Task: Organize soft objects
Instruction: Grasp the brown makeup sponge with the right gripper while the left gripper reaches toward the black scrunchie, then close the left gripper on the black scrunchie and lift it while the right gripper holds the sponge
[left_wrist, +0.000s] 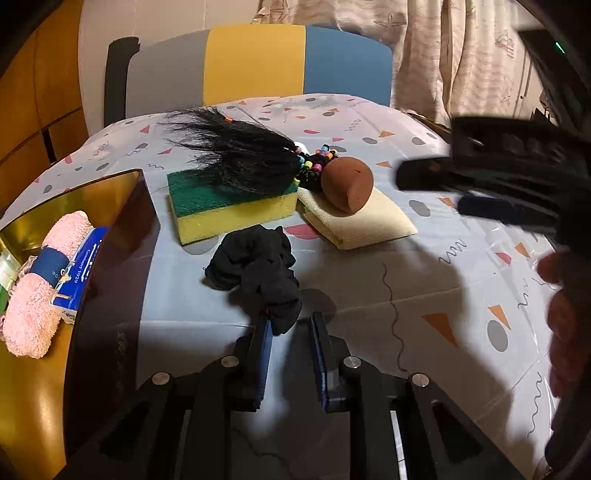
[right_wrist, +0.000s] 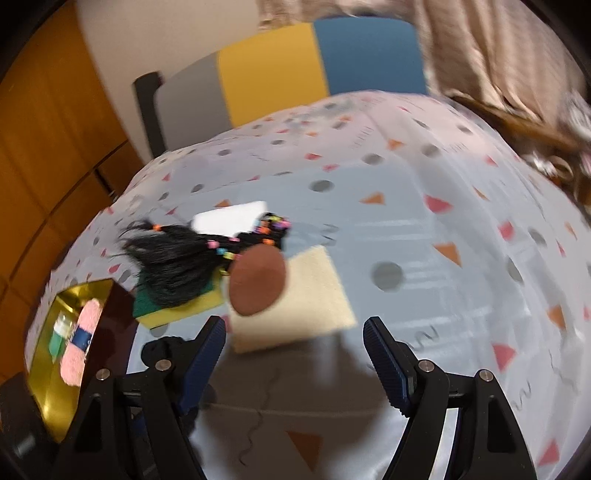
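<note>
Progress: partial. Gold box (left_wrist: 122, 184) at left bench edge already holds pink towel roll (left_wrist: 40, 280) and blue packet (left_wrist: 83, 266).

Outstanding on bench (left_wrist: 369, 295): black scrunchie (left_wrist: 255, 269), green-yellow sponge (left_wrist: 229, 210), black hair piece (left_wrist: 240, 158) lying over sponge, beaded hair ties (left_wrist: 317, 162), brown makeup sponge (left_wrist: 347, 184) resting on cream cloth (left_wrist: 369, 221).

Left gripper (left_wrist: 288, 325): jaws at narrowest, near fringe of scrunchie pinched between them. Scrunchie crumpled, limp, near box.

Right gripper (right_wrist: 293, 339): jaws wide, nothing held, hovering near cream cloth.
</note>
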